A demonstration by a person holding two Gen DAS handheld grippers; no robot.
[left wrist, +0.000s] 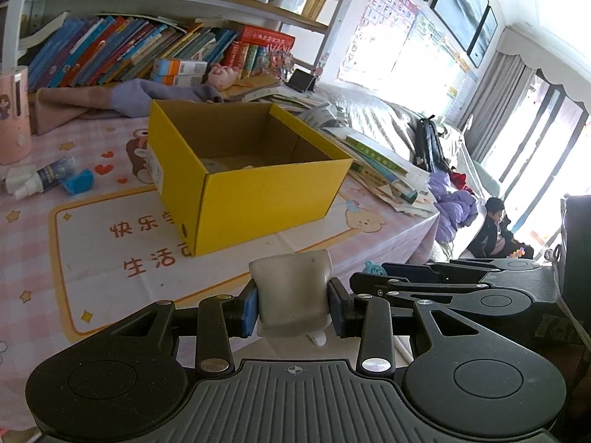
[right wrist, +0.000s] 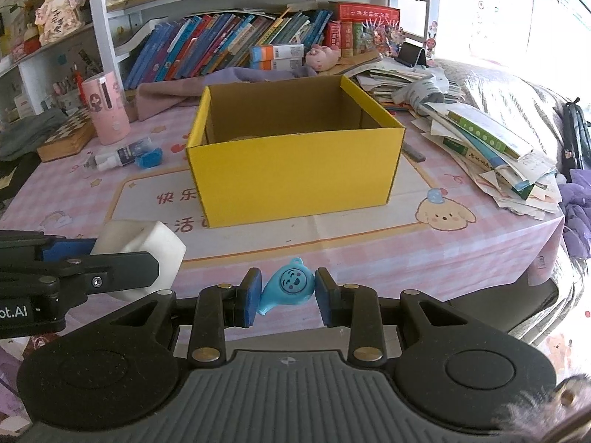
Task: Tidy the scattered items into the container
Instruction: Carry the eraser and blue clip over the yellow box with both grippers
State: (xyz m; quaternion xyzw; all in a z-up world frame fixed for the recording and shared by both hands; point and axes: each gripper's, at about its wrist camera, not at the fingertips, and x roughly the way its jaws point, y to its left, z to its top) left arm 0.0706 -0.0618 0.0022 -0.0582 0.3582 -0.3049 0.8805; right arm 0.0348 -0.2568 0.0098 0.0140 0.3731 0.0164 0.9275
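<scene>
An open yellow cardboard box [left wrist: 236, 192] [right wrist: 295, 170] stands on the pink tablecloth. My left gripper [left wrist: 292, 304] is shut on a white blocky plastic item [left wrist: 293, 291] [right wrist: 147, 247], held above the table's front edge, short of the box. My right gripper [right wrist: 288, 297] is shut on a small light-blue bear-faced toy [right wrist: 288, 284], also in front of the box; the toy's top [left wrist: 373, 268] peeks out in the left wrist view. A small white-and-blue bottle [right wrist: 118, 157] [left wrist: 40, 177] and a blue block [right wrist: 149, 158] [left wrist: 77, 181] lie left of the box.
A pink cylinder [right wrist: 105, 110] and a chessboard box [right wrist: 66, 134] stand at the left. Piles of papers and books [right wrist: 487, 147] crowd the right side. A bookshelf [right wrist: 240, 44] and cloth [left wrist: 122, 98] sit behind the box. A person [left wrist: 495, 232] sits on the floor far right.
</scene>
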